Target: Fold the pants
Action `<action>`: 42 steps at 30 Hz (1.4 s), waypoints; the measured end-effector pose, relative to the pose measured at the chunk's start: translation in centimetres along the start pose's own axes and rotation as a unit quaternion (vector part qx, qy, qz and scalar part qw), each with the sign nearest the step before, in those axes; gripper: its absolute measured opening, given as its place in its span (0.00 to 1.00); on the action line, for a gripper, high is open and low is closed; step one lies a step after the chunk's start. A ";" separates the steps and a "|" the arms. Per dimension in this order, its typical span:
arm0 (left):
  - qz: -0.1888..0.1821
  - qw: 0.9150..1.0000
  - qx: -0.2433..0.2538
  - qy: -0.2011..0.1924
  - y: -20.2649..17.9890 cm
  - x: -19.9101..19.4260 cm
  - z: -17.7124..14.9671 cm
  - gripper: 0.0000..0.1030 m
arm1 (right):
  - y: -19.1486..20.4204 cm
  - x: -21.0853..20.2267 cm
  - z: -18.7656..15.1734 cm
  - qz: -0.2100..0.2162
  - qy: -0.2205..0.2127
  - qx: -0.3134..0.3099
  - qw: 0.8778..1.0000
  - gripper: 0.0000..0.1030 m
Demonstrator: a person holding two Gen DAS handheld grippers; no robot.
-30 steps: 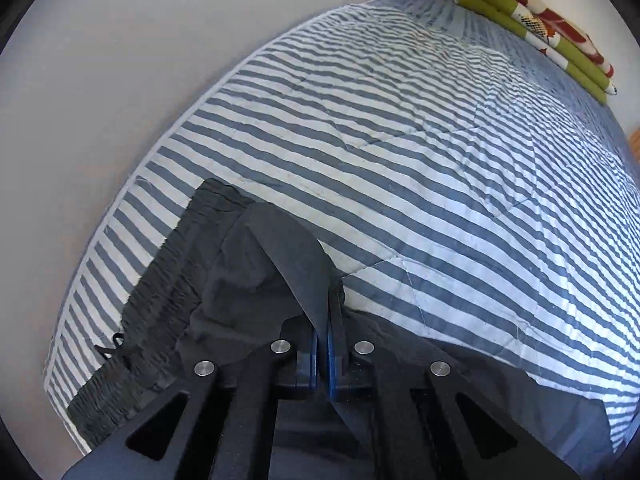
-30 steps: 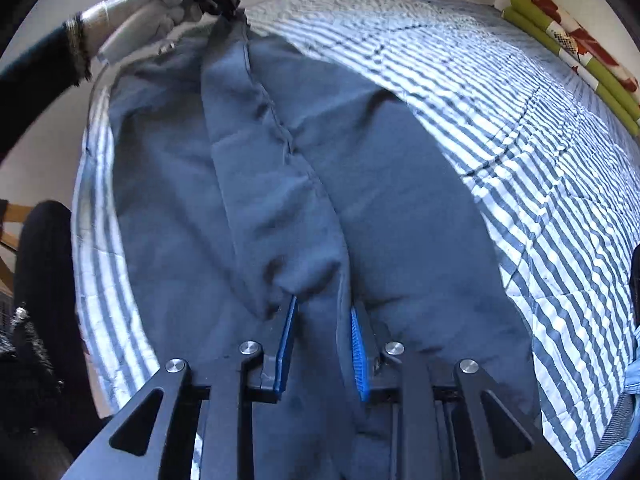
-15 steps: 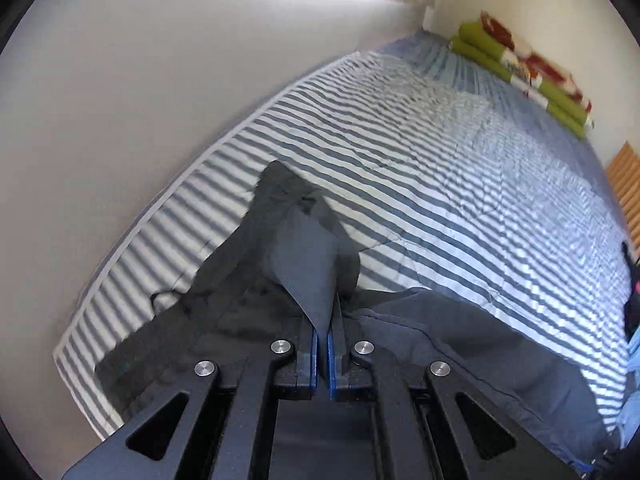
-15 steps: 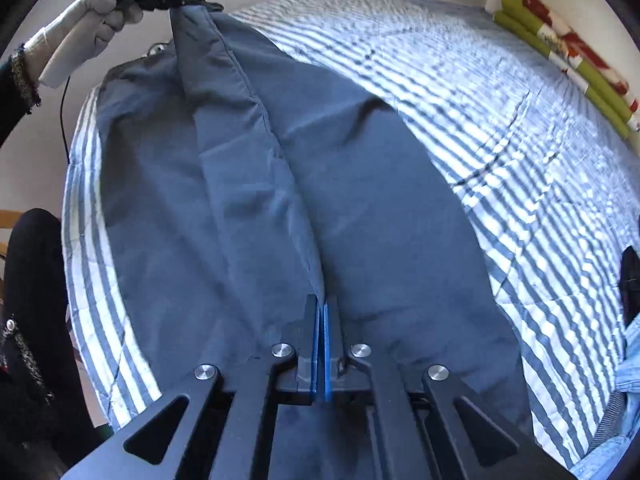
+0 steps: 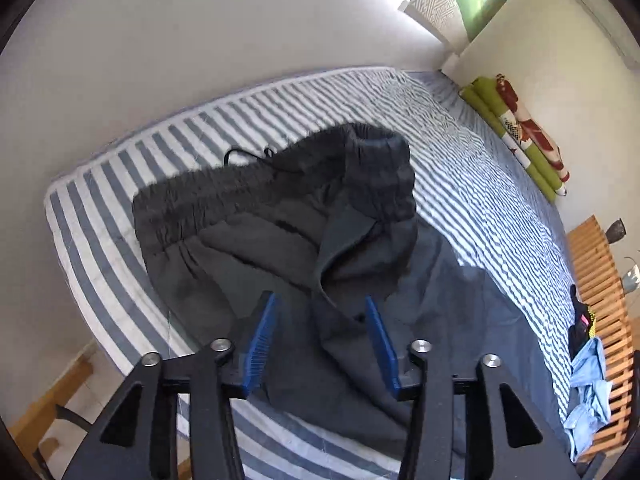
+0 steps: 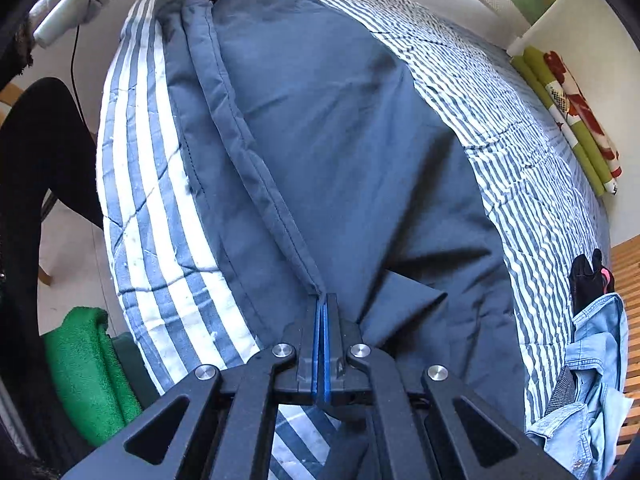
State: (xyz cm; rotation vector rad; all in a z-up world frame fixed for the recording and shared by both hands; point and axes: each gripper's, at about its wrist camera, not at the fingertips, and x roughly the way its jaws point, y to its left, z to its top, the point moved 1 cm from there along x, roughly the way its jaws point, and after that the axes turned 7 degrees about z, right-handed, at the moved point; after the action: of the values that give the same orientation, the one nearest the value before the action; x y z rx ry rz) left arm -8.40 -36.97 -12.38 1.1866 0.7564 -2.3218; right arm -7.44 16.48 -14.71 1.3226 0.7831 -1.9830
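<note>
Dark pants (image 6: pixel 340 152) lie lengthwise on the striped bed (image 6: pixel 520 128), waistband end crumpled and partly turned over. Left gripper (image 5: pixel 322 334): jaws opening above the waistband end, blue pads clear of the cloth. Right gripper (image 6: pixel 322 344): jaws closed, pinching a pants seam fold at the leg end.

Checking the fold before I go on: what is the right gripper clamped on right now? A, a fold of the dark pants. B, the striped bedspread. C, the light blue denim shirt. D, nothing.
A: the right gripper is shut on a ridge of the dark pants.
</note>
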 end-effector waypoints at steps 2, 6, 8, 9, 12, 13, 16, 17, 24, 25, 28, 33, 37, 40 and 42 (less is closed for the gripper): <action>-0.006 1.000 0.002 -0.007 -0.6 -0.8 0.6 0.60 | -0.3 0.0 0.4 0.003 -0.001 0.010 1.000 0.01; -0.015 0.999 0.010 -0.028 -3.2 -1.3 2.0 0.78 | -0.4 0.4 0.6 0.004 0.005 0.012 1.000 0.01; 0.005 1.000 0.022 -0.012 -4.7 0.0 3.6 0.78 | 0.1 0.4 0.6 0.005 0.008 0.011 1.000 0.01; 0.016 0.999 0.030 -0.003 -5.5 1.0 4.3 0.78 | 0.3 0.5 0.5 0.005 0.008 0.010 1.000 0.01; 0.107 0.994 0.032 0.017 -6.3 4.2 6.3 0.47 | 0.9 0.5 0.2 0.000 0.006 0.005 1.000 0.01; 0.121 0.992 0.024 0.031 -5.8 5.1 7.0 0.24 | 0.7 0.4 0.2 -0.003 0.005 0.005 1.000 0.01; 0.093 0.995 -0.021 0.035 -3.6 4.9 8.9 0.11 | -0.1 -0.3 0.0 -0.022 -0.008 0.015 1.000 0.01; 0.092 0.995 -0.026 0.025 -3.0 4.0 9.5 0.10 | -0.5 -0.7 0.1 -0.029 -0.015 0.020 0.999 0.01; -0.079 0.983 -0.122 -0.109 5.2 -5.4 8.6 0.11 | -0.6 -3.8 2.2 -0.107 -0.093 0.014 0.990 0.01; -0.062 0.986 -0.125 -0.095 6.5 -4.3 7.5 0.11 | -0.1 -3.4 2.3 -0.107 -0.091 0.002 0.990 0.01; -0.015 0.990 -0.143 0.001 10.0 1.2 4.0 0.11 | 1.5 -1.5 1.6 -0.090 -0.060 -0.021 0.994 0.01; -0.001 0.993 -0.116 -0.003 10.0 3.4 2.3 0.13 | 4.2 0.3 0.7 -0.097 -0.026 -0.055 0.993 0.01; 0.004 0.997 -0.071 0.011 9.5 2.5 3.1 0.32 | 4.5 0.8 0.9 -0.086 -0.003 -0.061 0.994 0.01; 0.051 0.997 -0.059 -0.011 10.5 0.9 4.2 0.56 | 4.6 1.1 0.5 -0.049 0.026 -0.050 0.997 0.03; 0.064 0.994 -0.080 -0.034 11.7 -0.8 4.3 0.58 | 4.3 1.2 0.3 -0.024 0.047 -0.045 0.998 0.09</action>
State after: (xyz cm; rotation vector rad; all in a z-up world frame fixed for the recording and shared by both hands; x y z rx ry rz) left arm -3.66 -48.48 -12.80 1.0501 0.8008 -2.1420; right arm -4.67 13.32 -16.28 1.3636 0.9449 -1.9111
